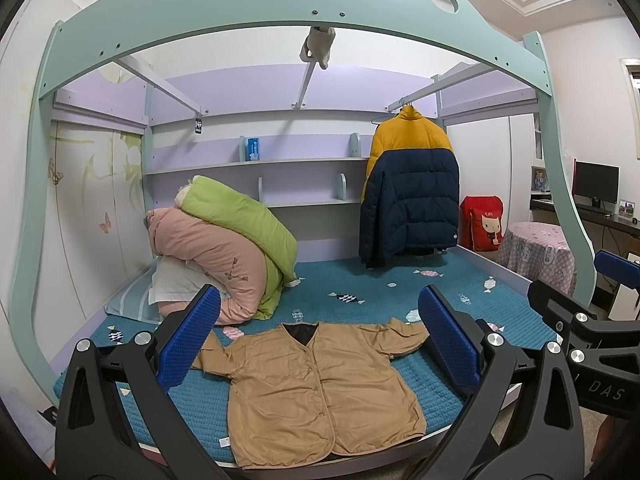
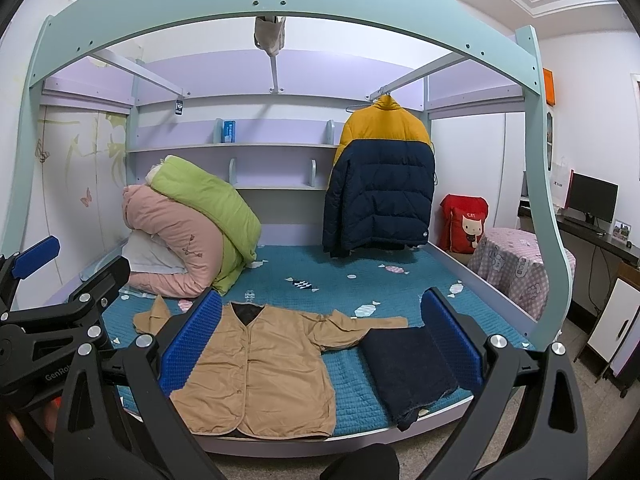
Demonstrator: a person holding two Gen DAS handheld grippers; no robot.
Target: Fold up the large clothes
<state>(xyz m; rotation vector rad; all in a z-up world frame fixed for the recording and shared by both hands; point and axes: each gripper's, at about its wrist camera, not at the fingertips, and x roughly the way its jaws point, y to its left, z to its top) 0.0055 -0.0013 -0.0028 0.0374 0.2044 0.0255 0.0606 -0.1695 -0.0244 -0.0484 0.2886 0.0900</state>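
Showing only rightward: dark folded garment [image 2: 408, 372]

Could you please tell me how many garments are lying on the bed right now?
2. The tan jacket lies spread flat at the near edge; the folded dark garment sits to its right. The puffer jacket hangs instead.

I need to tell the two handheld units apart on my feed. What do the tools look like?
Both look alike. The left tool and right tool each have black skeletal frames with triangular cut-outs, silver round bolt heads, and two blue fingers with a dimpled grip texture. White lettering appears on the black bodies, only partly readable.
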